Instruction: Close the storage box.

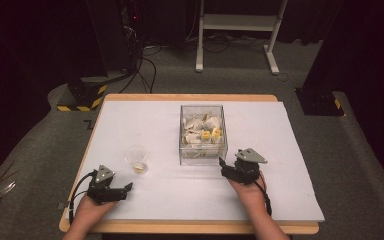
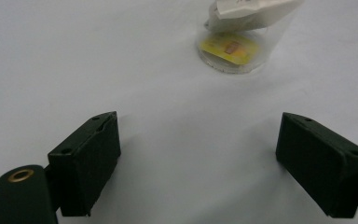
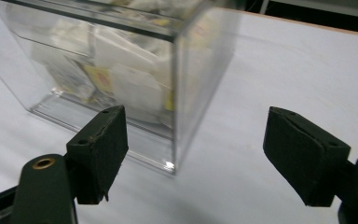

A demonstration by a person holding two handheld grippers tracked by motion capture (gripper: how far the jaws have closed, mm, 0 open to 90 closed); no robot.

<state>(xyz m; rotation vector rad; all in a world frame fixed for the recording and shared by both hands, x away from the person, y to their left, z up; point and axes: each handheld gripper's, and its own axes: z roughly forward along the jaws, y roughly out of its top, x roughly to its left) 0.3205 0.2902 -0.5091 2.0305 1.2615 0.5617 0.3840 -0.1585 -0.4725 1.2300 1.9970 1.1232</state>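
A clear plastic box [image 1: 203,134] full of white and yellow sachets stands near the middle of the white mat [image 1: 260,190]. A small clear cup [image 1: 136,159] with a yellow sachet in its bottom sits to the box's left. My left gripper [image 1: 126,189] rests low at the front left, open, jaws wide apart over bare mat, pointing toward the cup [image 2: 235,44]. My right gripper [image 1: 225,167] is open just in front of the box's near right corner [image 3: 175,161], with nothing between its jaws.
The mat lies on a wooden table [image 1: 190,227]. Behind the table stand a white frame [image 1: 237,22] and black stands with cables on the grey floor. A yellow-and-black striped base [image 1: 82,97] sits at the back left.
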